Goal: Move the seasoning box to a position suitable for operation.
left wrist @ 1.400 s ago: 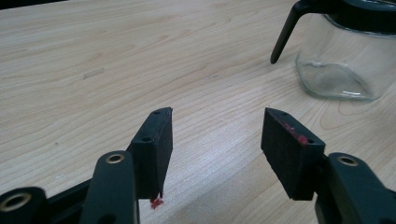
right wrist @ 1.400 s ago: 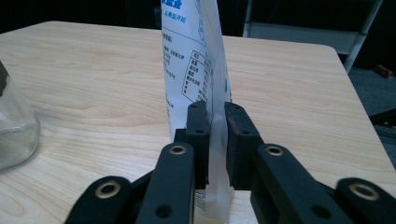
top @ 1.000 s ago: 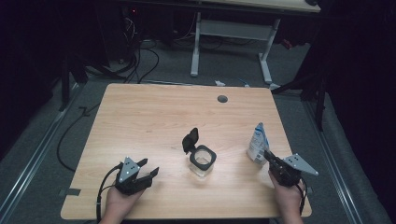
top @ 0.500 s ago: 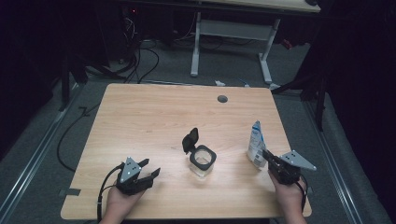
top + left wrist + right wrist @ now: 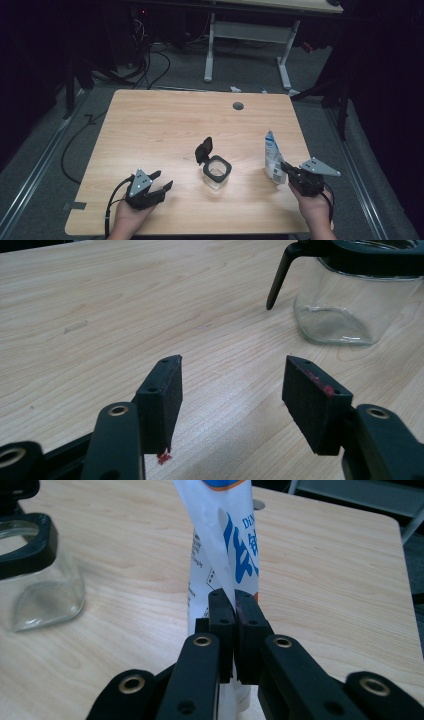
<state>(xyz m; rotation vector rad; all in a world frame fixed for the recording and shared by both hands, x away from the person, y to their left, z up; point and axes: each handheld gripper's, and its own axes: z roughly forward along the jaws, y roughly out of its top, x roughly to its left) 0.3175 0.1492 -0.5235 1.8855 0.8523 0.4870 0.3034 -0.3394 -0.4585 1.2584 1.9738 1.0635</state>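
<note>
White pouch [image 5: 272, 156] stood upright right of the jar [image 5: 217, 171], pinched by the right gripper [image 5: 286, 170]; left gripper [image 5: 161, 182] gaped empty.

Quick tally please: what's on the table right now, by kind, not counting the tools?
Glass jar, lid flipped open: 1
White and blue pouch, pinched in the right tool: 1
Total: 2
</note>
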